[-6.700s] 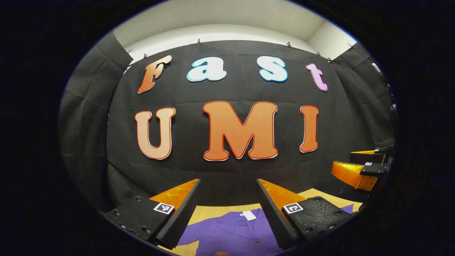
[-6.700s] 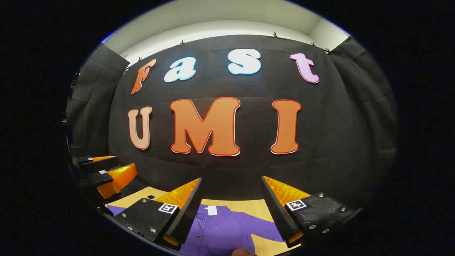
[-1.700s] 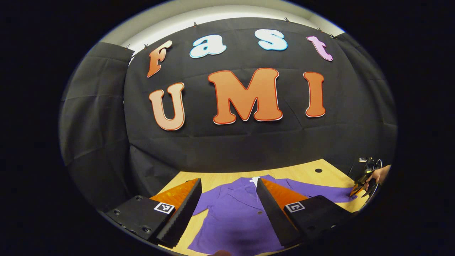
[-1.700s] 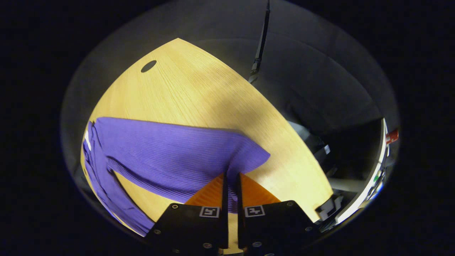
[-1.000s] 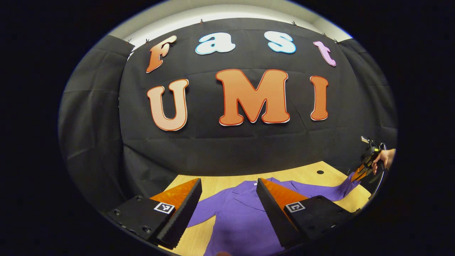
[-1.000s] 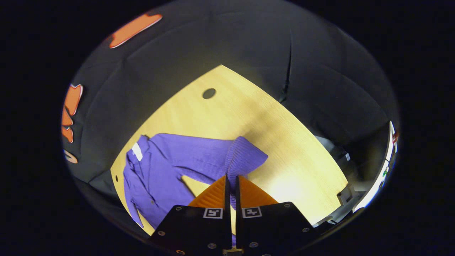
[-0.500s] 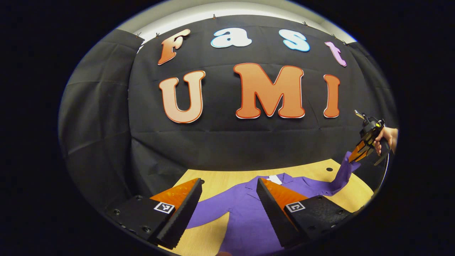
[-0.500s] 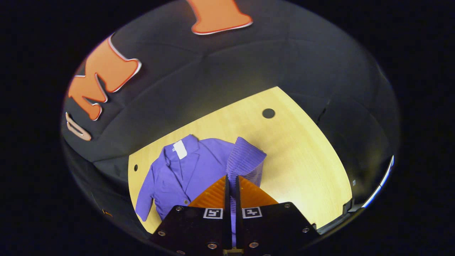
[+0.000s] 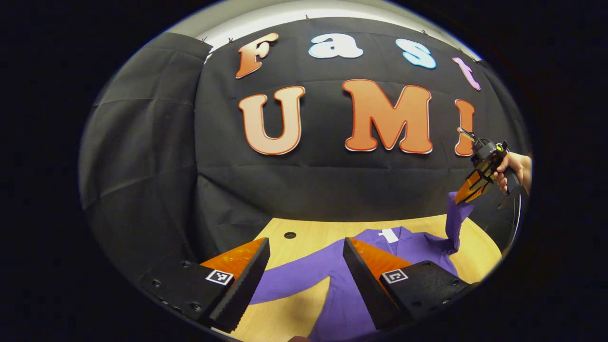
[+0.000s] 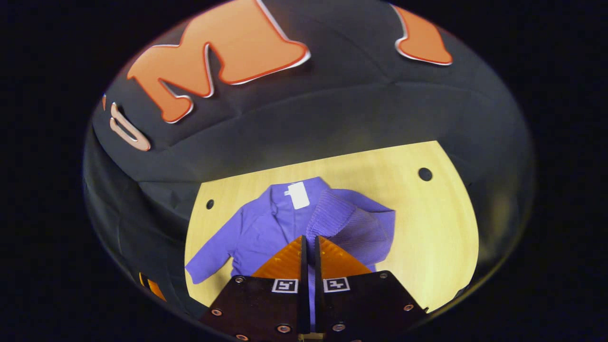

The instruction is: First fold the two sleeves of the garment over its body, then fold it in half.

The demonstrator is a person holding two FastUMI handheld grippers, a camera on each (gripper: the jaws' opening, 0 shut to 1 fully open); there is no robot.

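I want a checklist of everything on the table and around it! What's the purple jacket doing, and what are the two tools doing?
Surface: wooden table, with round holes near its far corners.
Job's things: purple jacket lies front up, white tag at the collar. One sleeve is lifted off the table and hangs from the right tool; the other sleeve lies flat, spread to the side.
Clutter: nothing seen.
Grippers: right tool is shut on the lifted sleeve's cuff, held by a hand. Left tool is open above the jacket, holding nothing.
Cables: nothing seen.
Surroundings: black cloth wall behind the table.
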